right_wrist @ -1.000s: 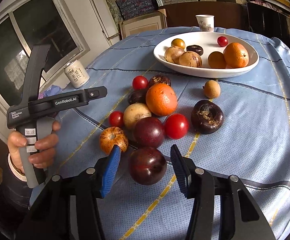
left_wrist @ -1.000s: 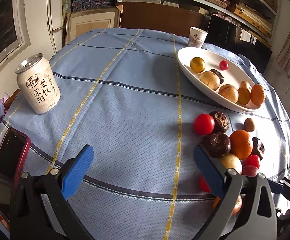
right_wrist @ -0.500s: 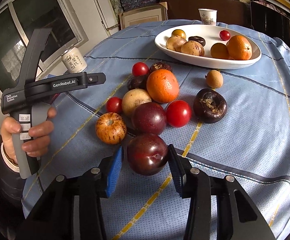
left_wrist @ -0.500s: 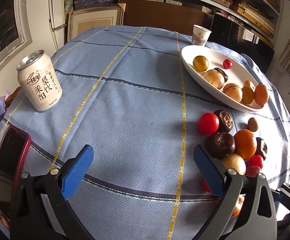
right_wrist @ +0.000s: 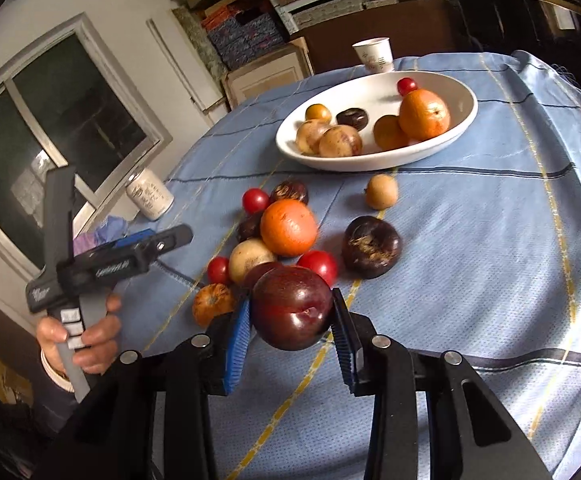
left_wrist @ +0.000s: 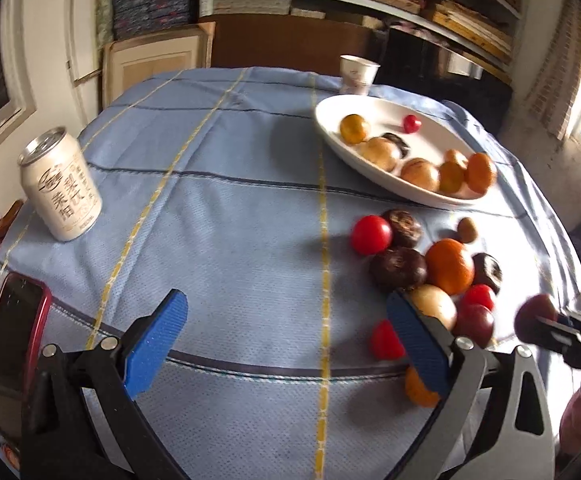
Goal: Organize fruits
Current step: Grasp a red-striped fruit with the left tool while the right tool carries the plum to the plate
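Blue checked cloth covers the round table [right_wrist: 490,240], with shelves of stacked boxes behind it. Nearest the right wrist camera, the right gripper [right_wrist: 290,320] is closing its blue pads on the dark plum [right_wrist: 292,308], one pad on each flank, and the fruit looks clear of the cloth. Just beyond the plum lies the loose heap: a red tomato [right_wrist: 318,266], a pale round fruit [right_wrist: 250,256], an orange [right_wrist: 288,227] and a dark wrinkled fruit [right_wrist: 370,246]. Farther still sits the white bowl [right_wrist: 442,144], already part filled, with a paper cup [right_wrist: 374,54] behind it. Left of the plum, the left gripper [left_wrist: 286,336] hangs with its jaws wide and nothing between them.

The plum looks smooth, rounded and fairly soft, so it may slip or bruise; a gentle hold across its widest part seems best.
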A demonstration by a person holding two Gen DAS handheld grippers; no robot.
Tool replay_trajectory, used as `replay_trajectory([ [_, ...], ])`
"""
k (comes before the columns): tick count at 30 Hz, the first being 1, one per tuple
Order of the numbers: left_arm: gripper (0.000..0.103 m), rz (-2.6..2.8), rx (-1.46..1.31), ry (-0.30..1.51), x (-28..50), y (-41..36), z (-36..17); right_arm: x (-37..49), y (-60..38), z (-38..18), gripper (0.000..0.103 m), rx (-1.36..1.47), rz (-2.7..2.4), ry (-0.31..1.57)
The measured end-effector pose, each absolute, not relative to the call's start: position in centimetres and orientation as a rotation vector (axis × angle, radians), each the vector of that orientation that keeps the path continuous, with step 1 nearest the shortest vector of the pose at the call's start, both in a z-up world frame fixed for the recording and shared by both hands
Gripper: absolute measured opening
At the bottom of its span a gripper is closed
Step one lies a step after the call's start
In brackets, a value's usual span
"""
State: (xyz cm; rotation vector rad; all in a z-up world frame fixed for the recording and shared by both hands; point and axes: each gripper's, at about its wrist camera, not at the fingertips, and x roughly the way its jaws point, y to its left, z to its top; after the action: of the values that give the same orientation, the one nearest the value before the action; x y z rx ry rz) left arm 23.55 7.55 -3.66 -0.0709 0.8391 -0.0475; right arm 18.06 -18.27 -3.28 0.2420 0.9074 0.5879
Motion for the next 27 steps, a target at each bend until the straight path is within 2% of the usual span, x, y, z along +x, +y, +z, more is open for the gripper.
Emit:
replay_trajectory([
  [2, 0.098, -0.160, -0.021, 0.815, 22.4, 5.9, -3.4, 18.5, -19.0, -3.5, 0.040, 0.274, 0.554, 0.912],
  [3, 0.094, -0.200, 0.000, 0.806, 21.8, 5.2, -3.3, 18.7, -19.2, -3.6, 0.040, 0.287, 0.544, 0.916],
  [4, 0.084, -0.238, 0.025, 0.801, 21.3, 4.5, -3.4, 18.8, -19.3, -3.7, 0.040, 0.300, 0.540, 0.920],
  [7, 0.067, -0.334, 0.063, 0.833, 20.6, 2.9, -4.0, 18.9, -19.6, -3.6, 0.040, 0.325, 0.536, 0.909],
  [13, 0.051, -0.405, 0.121, 0.874, 20.1, 0.8, -5.2, 18.4, -19.0, -3.4, 0.040, 0.268, 0.536, 0.891],
  [16, 0.047, -0.419, 0.126, 0.886, 19.9, 0.6, -5.4, 18.3, -18.2, -3.5, 0.040, 0.219, 0.554, 0.915],
  [23, 0.047, -0.419, 0.146, 0.934, 20.5, 0.2, -6.4, 18.0, -16.4, -4.9, 0.041, 0.056, 0.499, 0.968],
  [25, 0.042, -0.425, 0.148, 0.945, 20.7, 0.1, -6.6, 17.8, -16.3, -5.0, 0.040, 0.045, 0.496, 0.963],
  [27, 0.041, -0.429, 0.155, 0.946, 20.7, 0.0, -6.6, 17.7, -16.2, -5.0, 0.039, 0.033, 0.493, 0.961],
])
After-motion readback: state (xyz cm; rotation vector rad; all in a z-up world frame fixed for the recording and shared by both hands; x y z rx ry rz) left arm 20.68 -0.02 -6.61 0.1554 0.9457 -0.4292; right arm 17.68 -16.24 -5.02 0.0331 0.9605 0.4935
